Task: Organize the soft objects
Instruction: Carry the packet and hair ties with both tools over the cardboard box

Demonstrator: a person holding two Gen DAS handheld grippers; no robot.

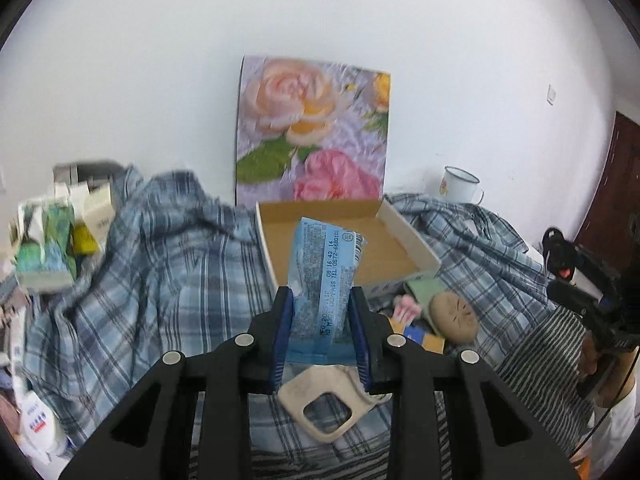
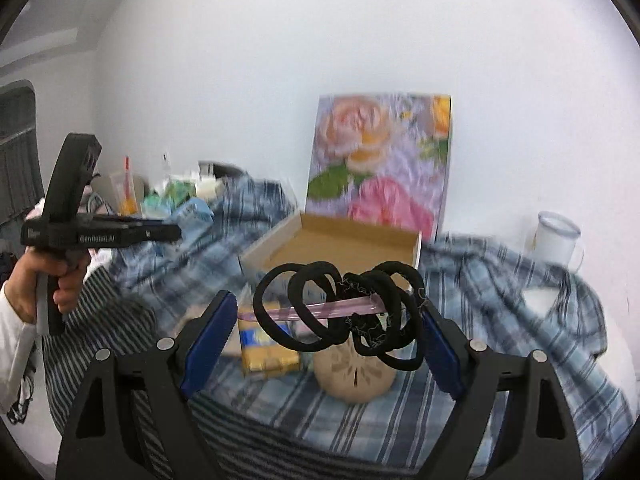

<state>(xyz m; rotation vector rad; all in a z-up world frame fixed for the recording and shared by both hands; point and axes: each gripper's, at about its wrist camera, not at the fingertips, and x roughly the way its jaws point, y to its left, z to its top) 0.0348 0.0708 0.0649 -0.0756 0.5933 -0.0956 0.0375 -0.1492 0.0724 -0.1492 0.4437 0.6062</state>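
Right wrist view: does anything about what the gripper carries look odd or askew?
Yes. The bundle of black hair ties sits on a pink plastic strip spanning the wide jaws of the right gripper. The loops bunch toward the right pad and hang unevenly, with frayed threads showing, so they look loosely held.

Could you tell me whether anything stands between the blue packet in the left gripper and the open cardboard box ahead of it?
Nothing visible does: the blue packet, pinched in the left gripper, hangs just before the cardboard box, whose floor looks bare.

right gripper [image 2: 326,316] clamping pink-stick hair ties [image 2: 344,312], cardboard box [image 2: 340,240] behind, plaid cloth [image 2: 500,280]
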